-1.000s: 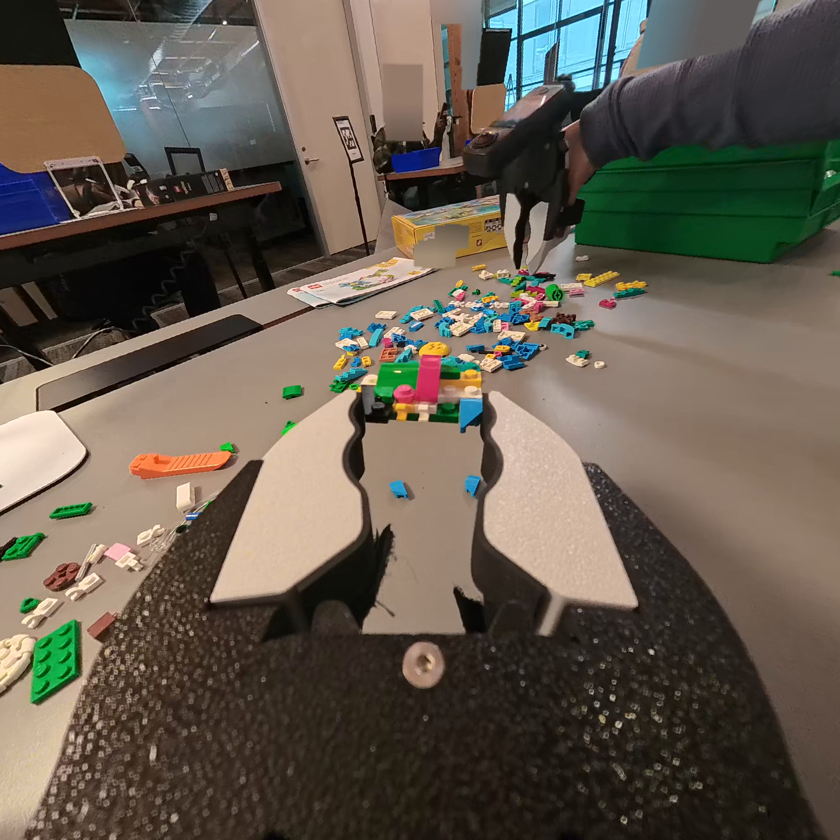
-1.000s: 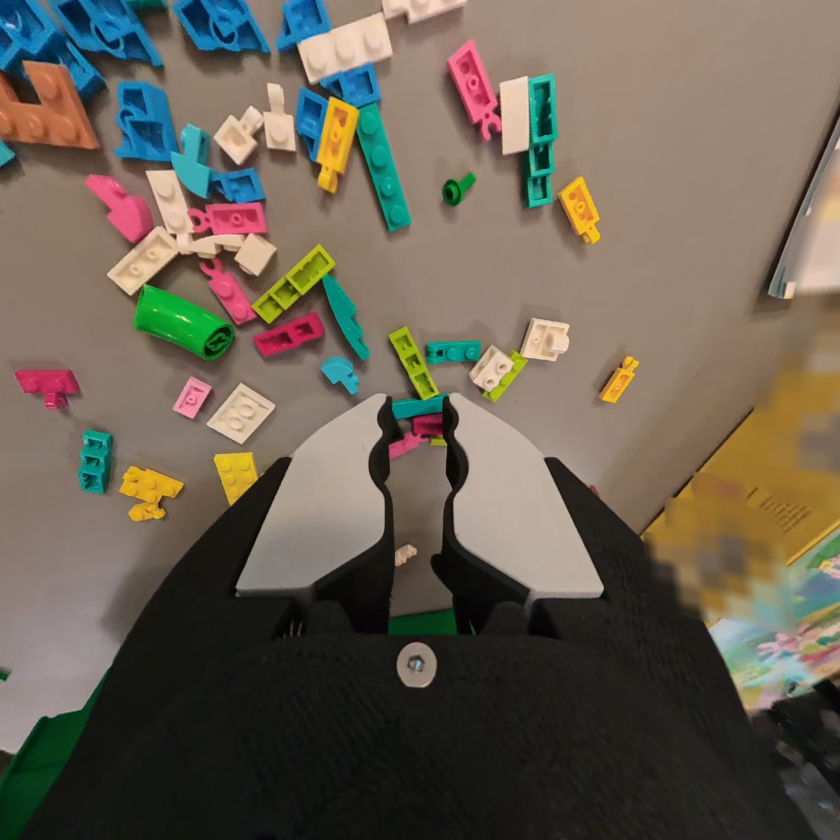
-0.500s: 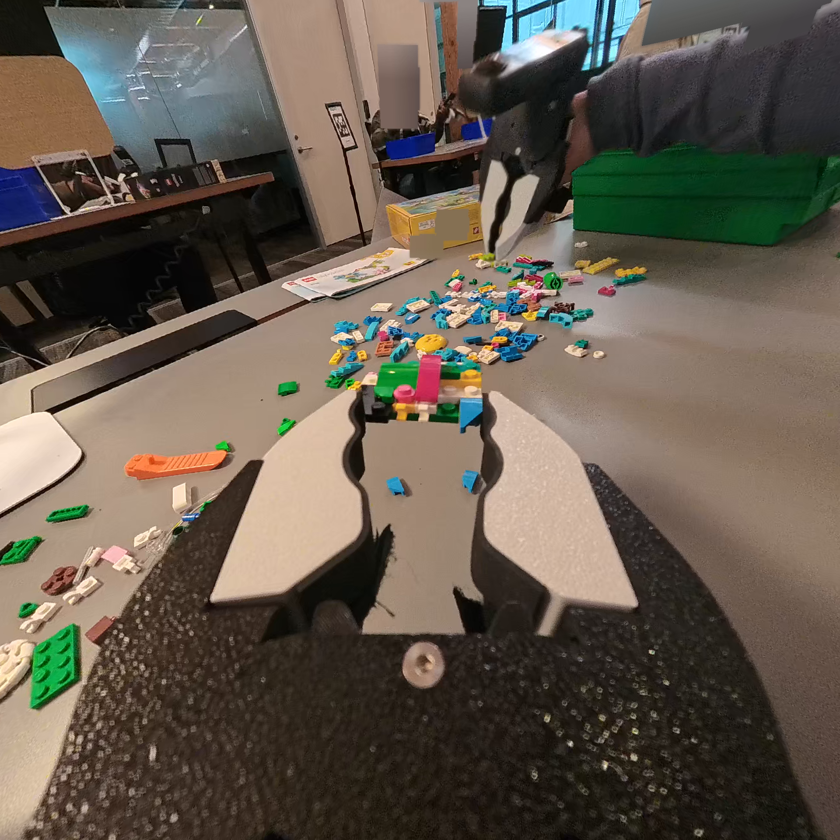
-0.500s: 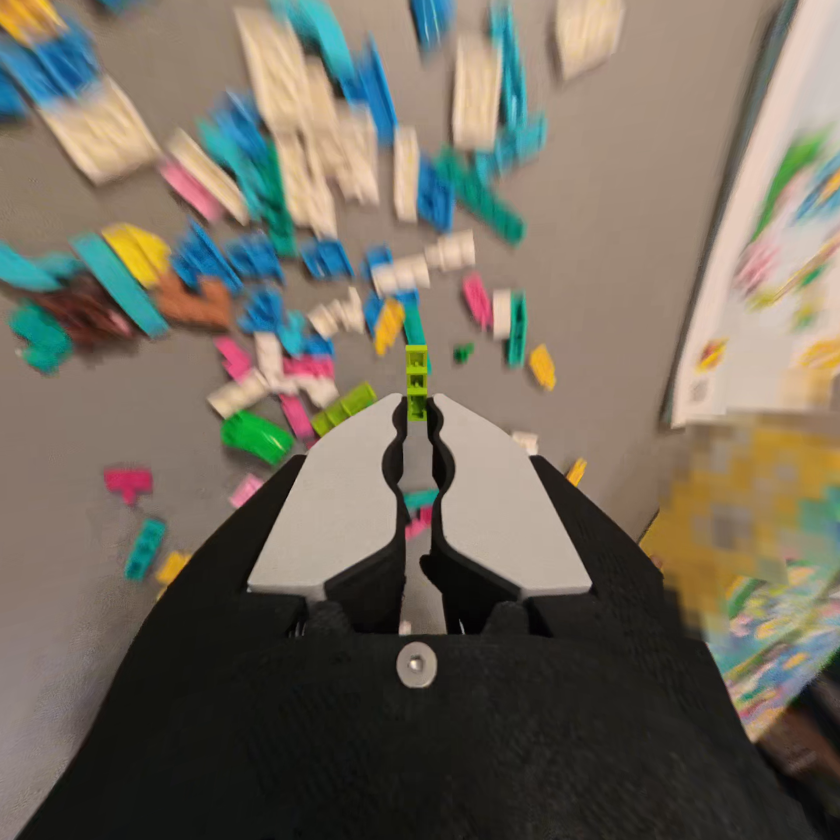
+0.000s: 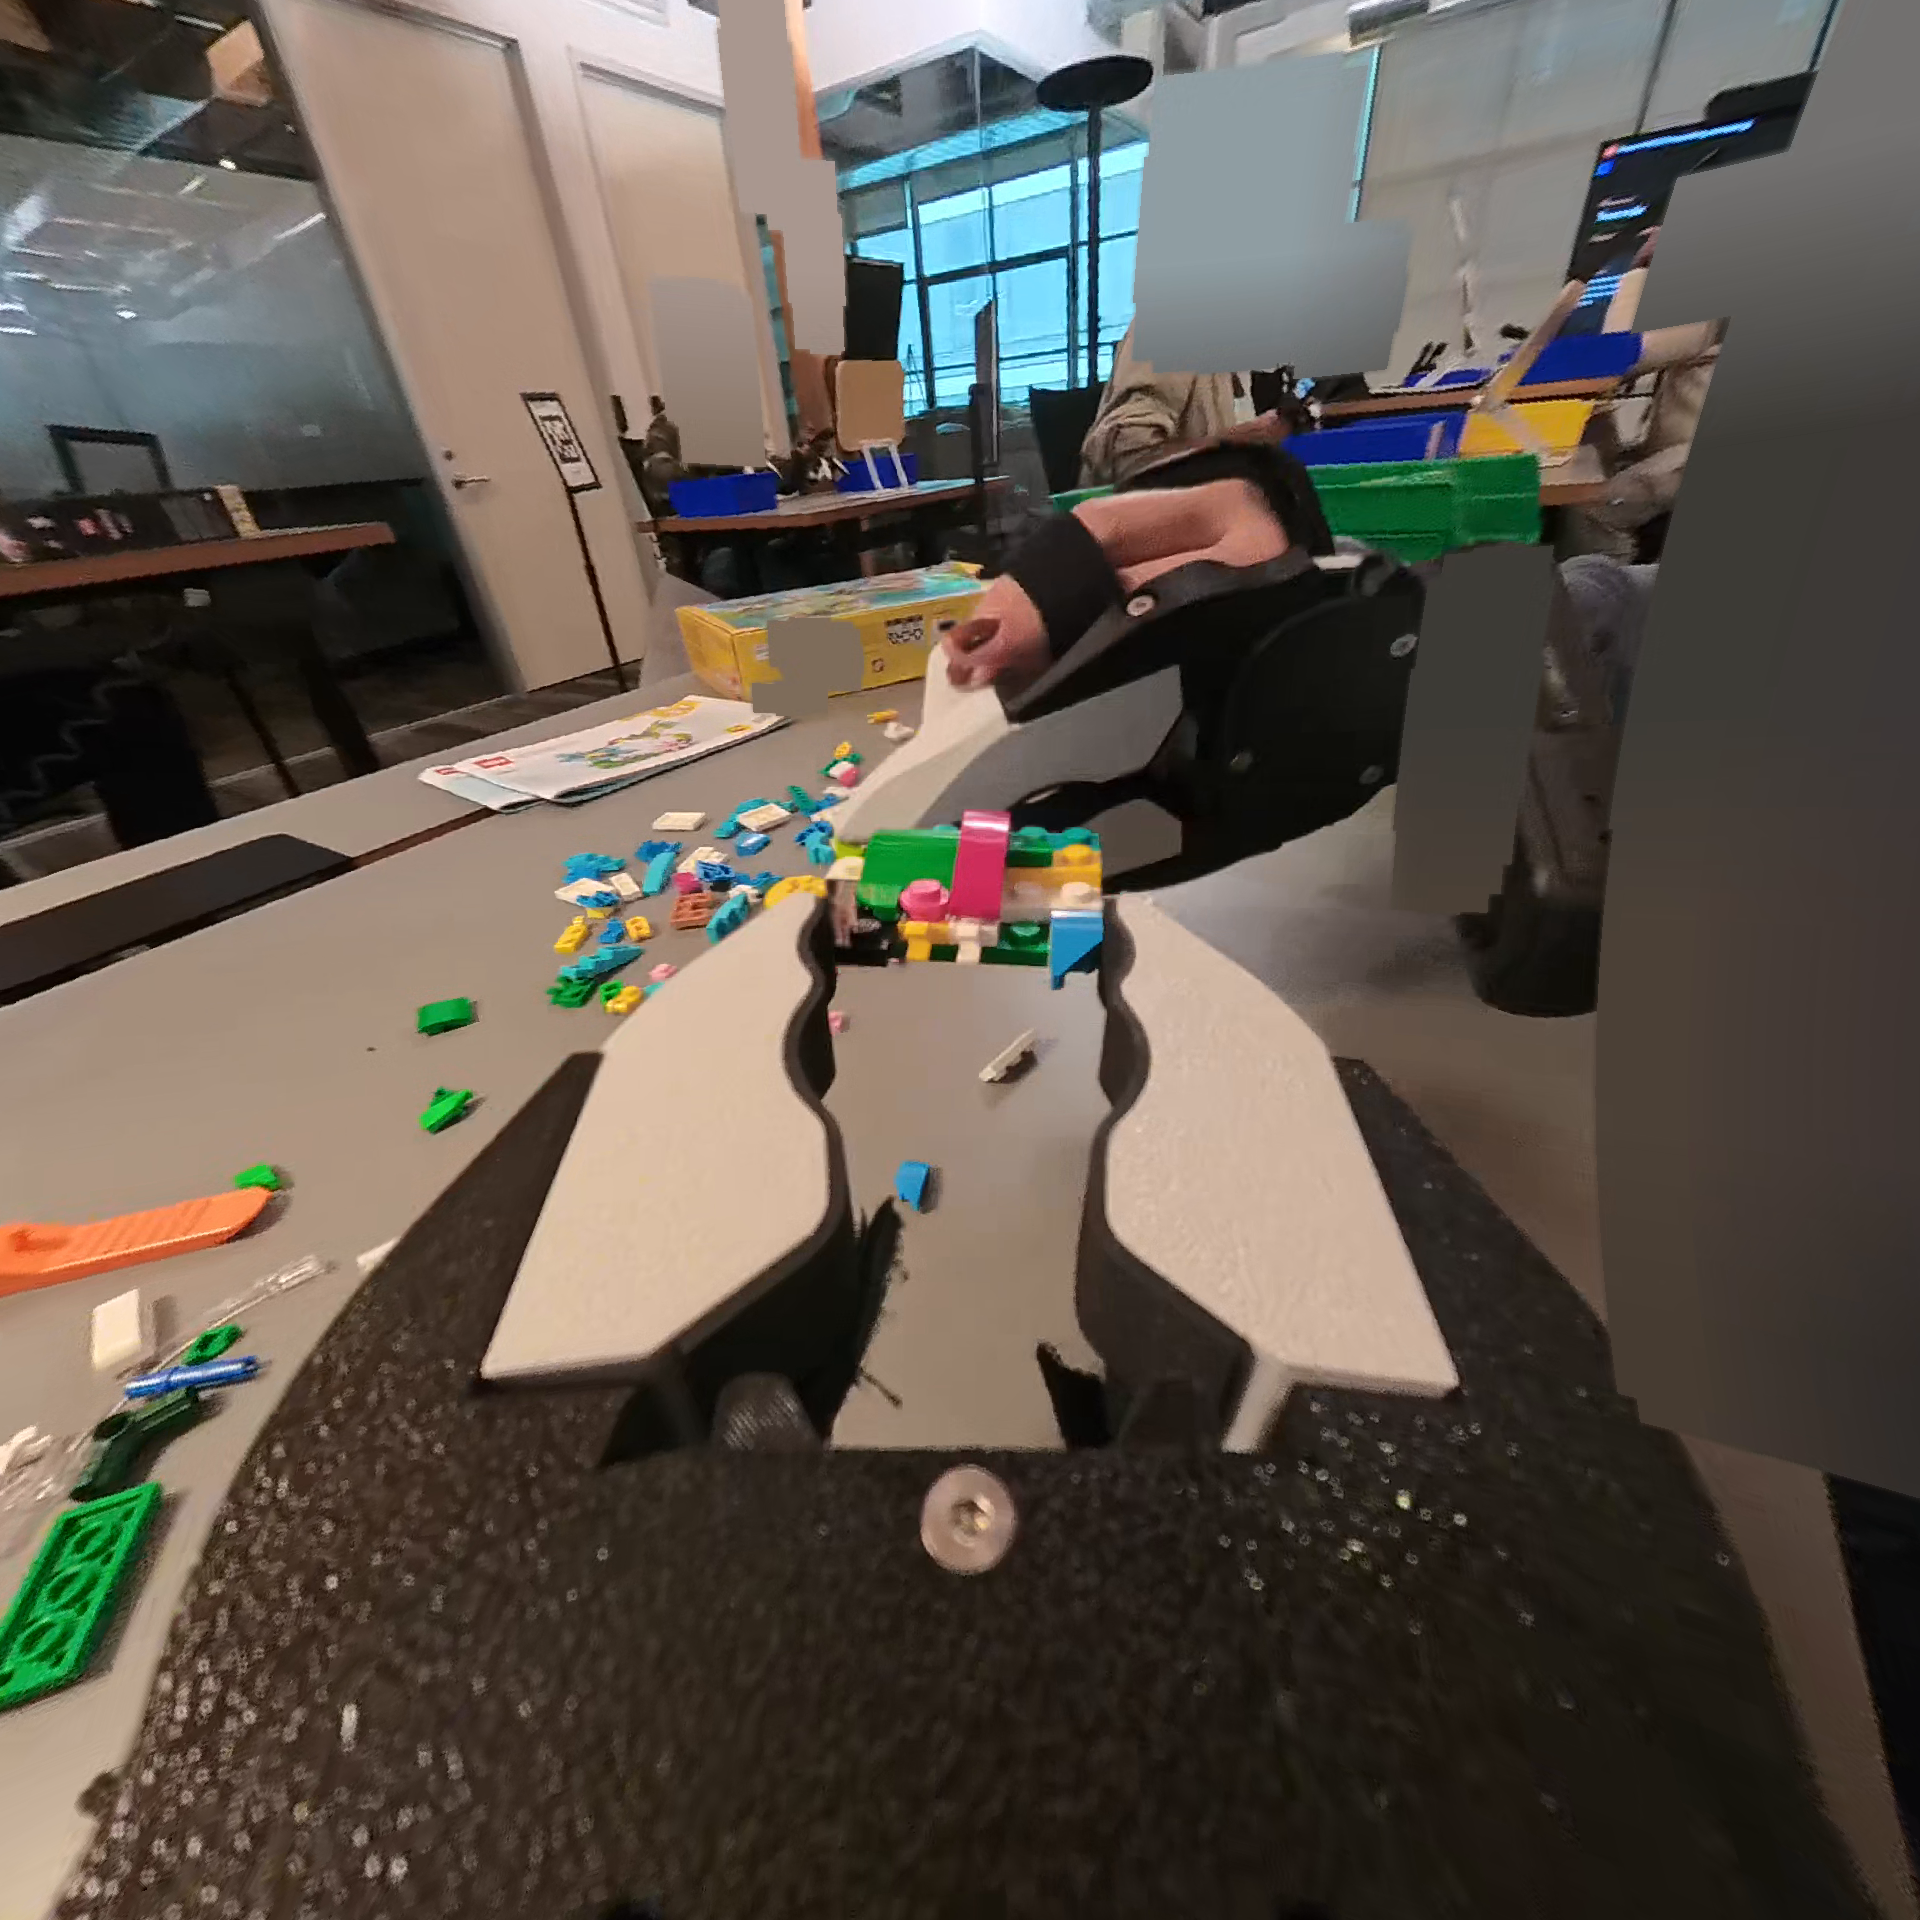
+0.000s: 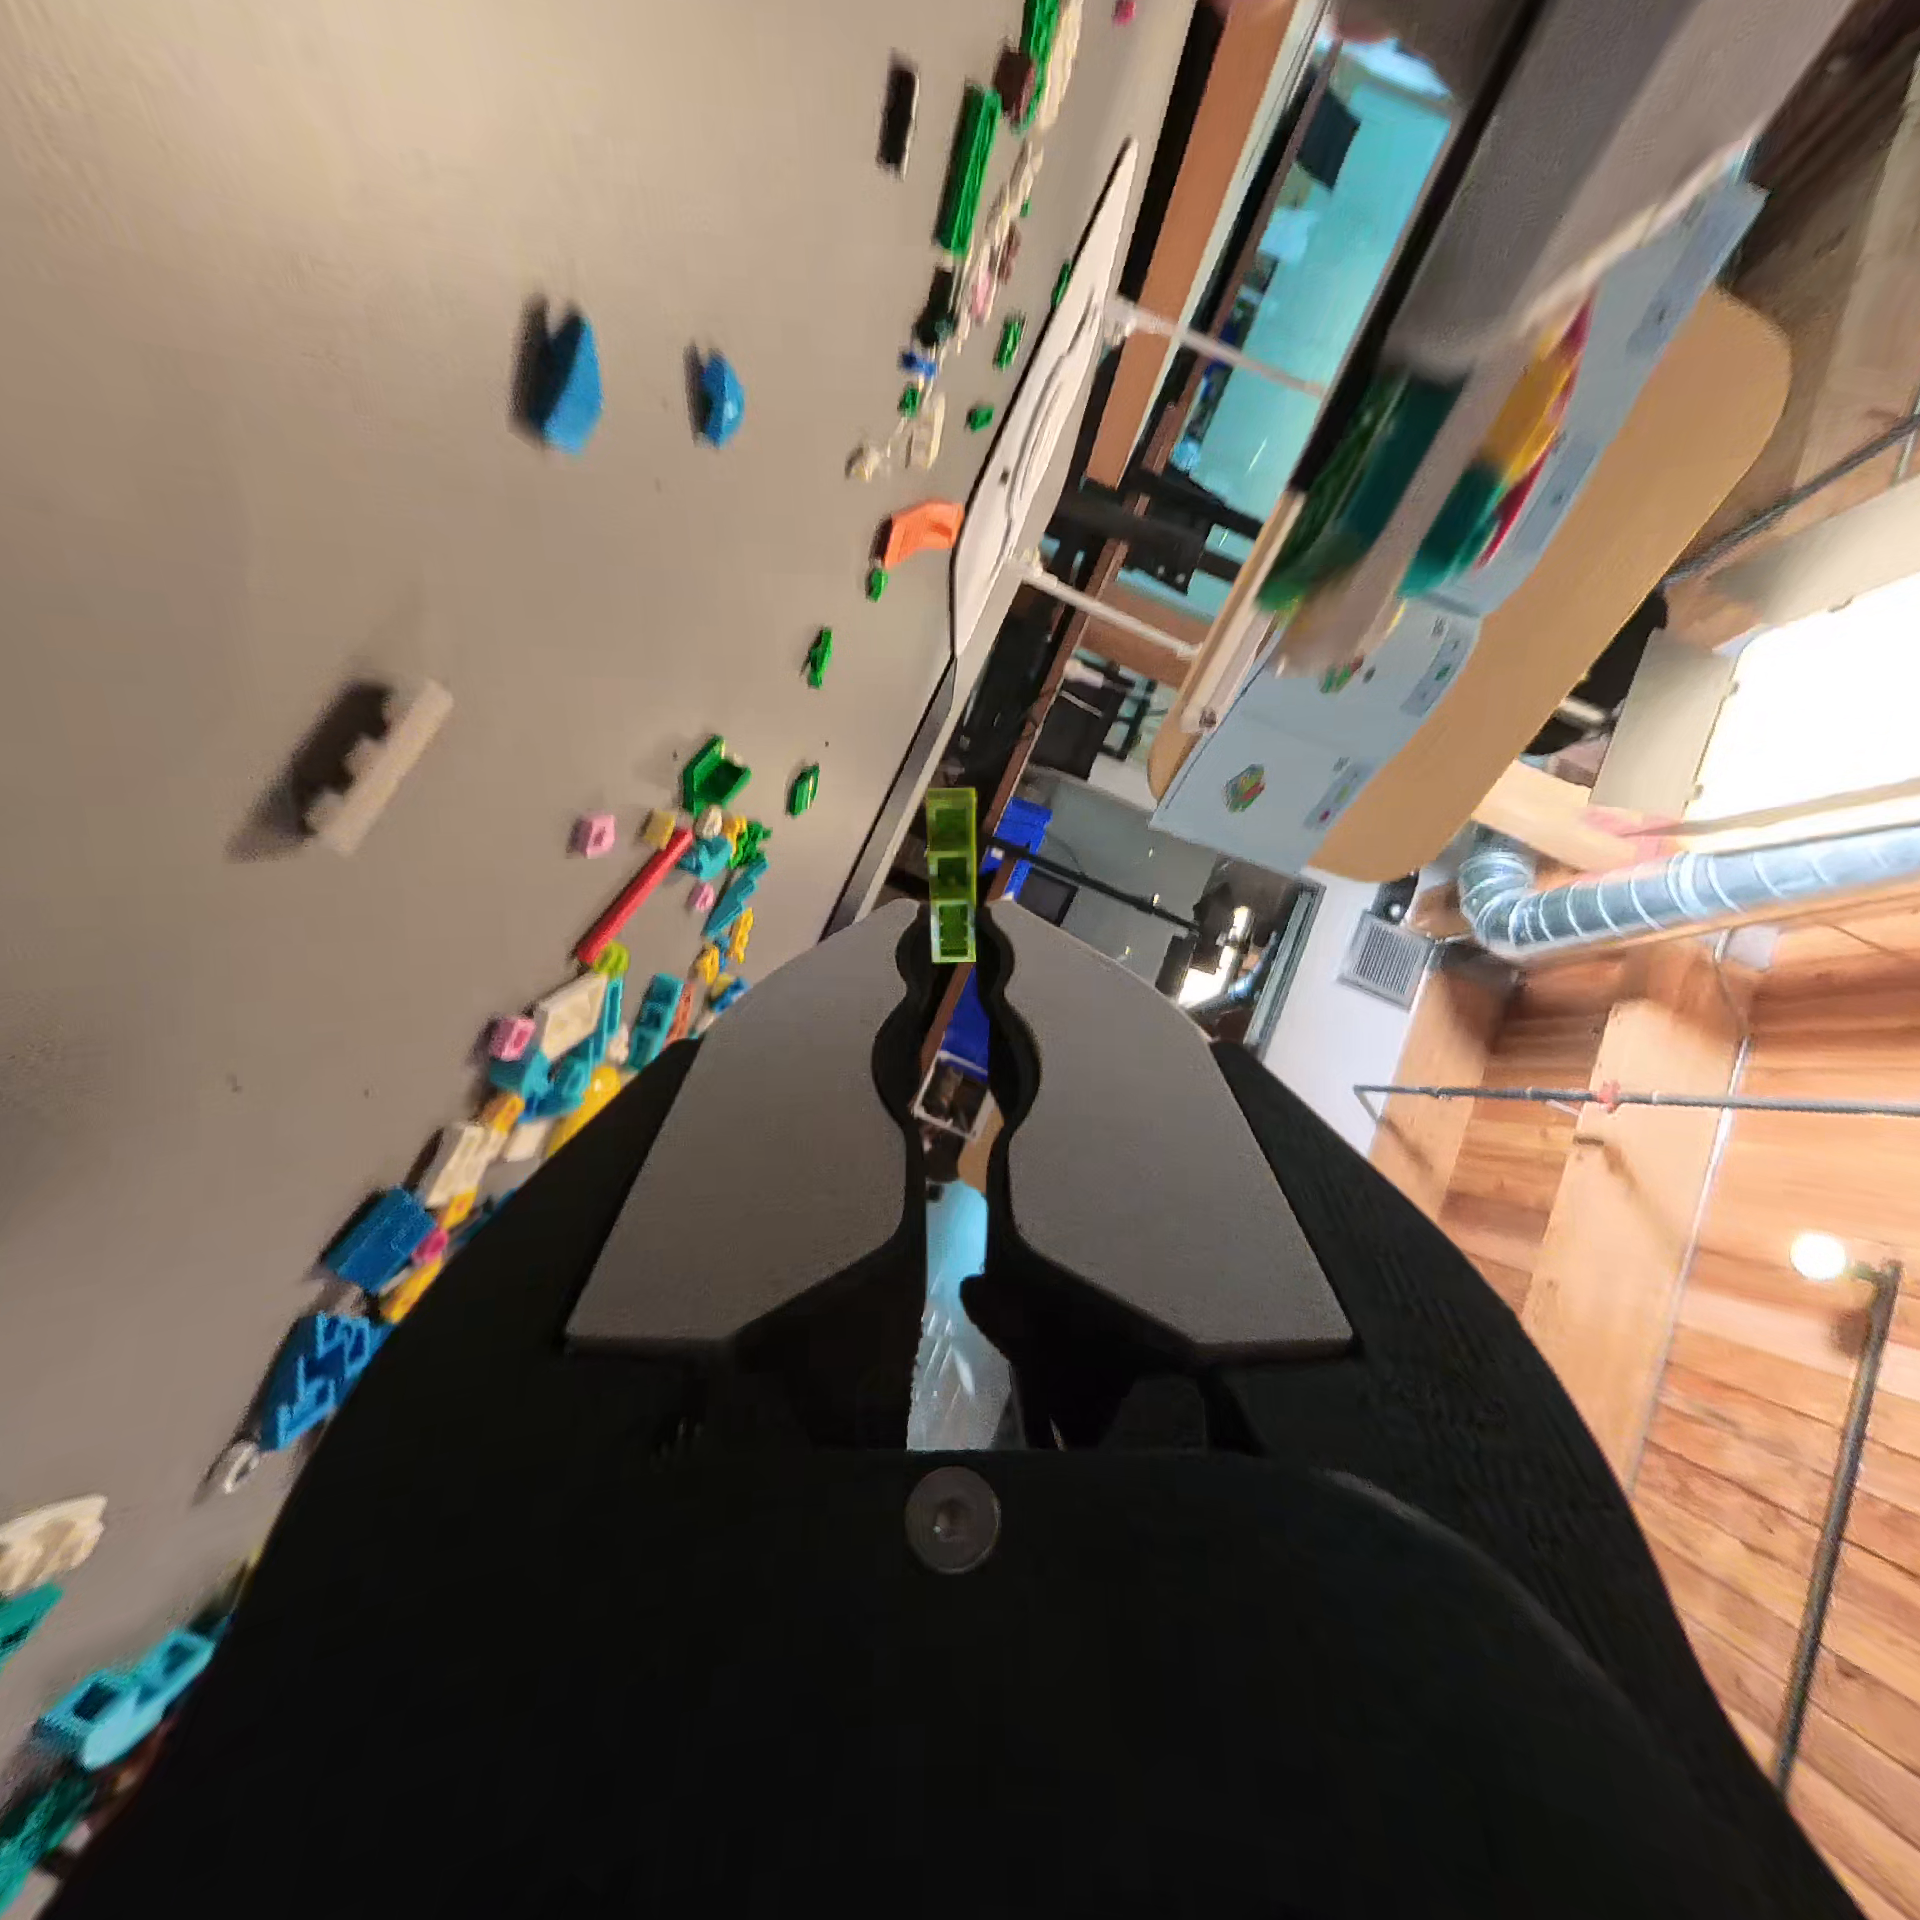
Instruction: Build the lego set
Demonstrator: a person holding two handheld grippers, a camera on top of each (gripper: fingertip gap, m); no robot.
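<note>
My left gripper (image 5: pixel 966 927) is shut on the partly built lego model (image 5: pixel 977 883), a green, pink, yellow and blue block held above the grey table (image 5: pixel 312 1039). My right gripper (image 6: pixel 953 920) is shut on a lime green plate (image 6: pixel 951 868) that sticks out past its tips. In the left wrist view the right gripper's white fingers (image 5: pixel 920 764) lie just behind the model's upper left, pointing left, with a hand (image 5: pixel 997 634) on it. The lime plate is hidden there. In the right wrist view a blurred coloured mass (image 6: pixel 1361 530) at the upper right looks like the model.
A pile of loose bricks (image 5: pixel 675 894) lies beyond the model. An orange brick separator (image 5: pixel 125 1242) and a green plate (image 5: pixel 73 1590) lie at the left. An instruction booklet (image 5: pixel 613 748), a yellow box (image 5: pixel 831 634) and green bins (image 5: pixel 1423 499) stand at the back. Spacing between my two grippers at the tips: around 8 cm.
My right gripper shut on the lime plate in the pile, lifted it and swung over to just behind the model, rolling sideways. My left gripper kept its hold and rose a little.
</note>
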